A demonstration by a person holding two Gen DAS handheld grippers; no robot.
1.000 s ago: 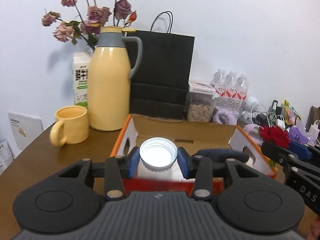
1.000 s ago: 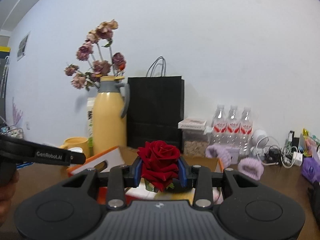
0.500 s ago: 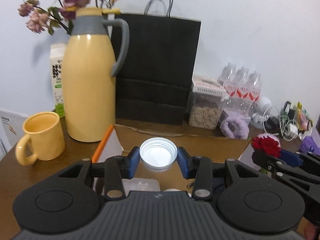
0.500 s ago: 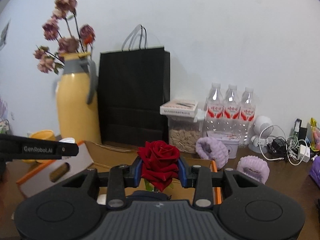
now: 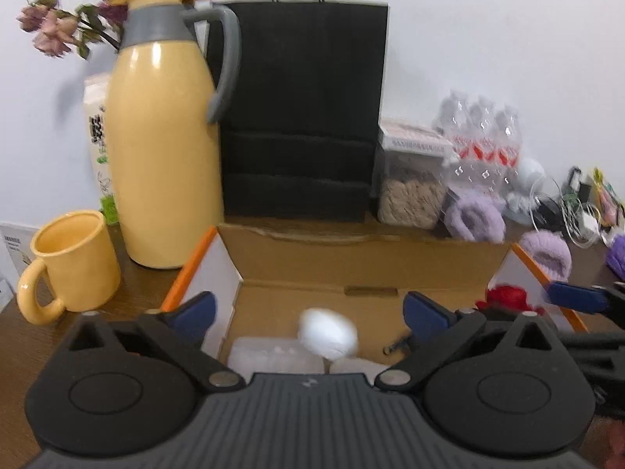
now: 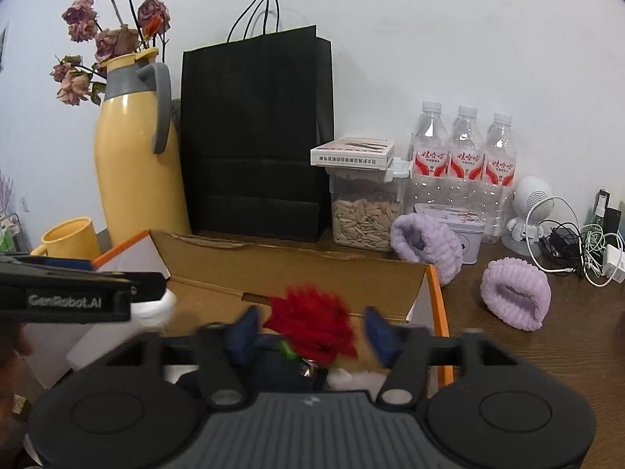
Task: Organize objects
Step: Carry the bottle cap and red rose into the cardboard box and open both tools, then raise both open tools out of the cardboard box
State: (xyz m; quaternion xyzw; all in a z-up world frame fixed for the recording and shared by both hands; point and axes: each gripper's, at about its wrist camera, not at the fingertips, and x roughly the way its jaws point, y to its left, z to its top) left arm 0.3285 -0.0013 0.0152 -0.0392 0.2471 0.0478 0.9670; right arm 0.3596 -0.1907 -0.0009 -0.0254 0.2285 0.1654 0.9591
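Observation:
An open cardboard box (image 5: 351,269) with orange-edged flaps sits on the brown table; it also shows in the right wrist view (image 6: 297,269). My left gripper (image 5: 308,310) is open over the box. A white capped bottle (image 5: 328,334), blurred, drops between its fingers into the box. My right gripper (image 6: 312,332) is open over the box's right side. A red rose (image 6: 312,324), blurred, falls between its fingers. The rose also shows in the left wrist view (image 5: 508,297).
A yellow thermos (image 5: 164,148), yellow mug (image 5: 70,265), black paper bag (image 5: 300,117), seed container (image 6: 365,211), three water bottles (image 6: 465,156), purple wristbands (image 6: 515,293) and cables (image 6: 578,242) stand behind and right of the box. White items (image 5: 273,355) lie inside the box.
Both grippers moved forward over the box and opened. The white bottle left the left gripper and the rose left the right gripper; both are falling into the box.

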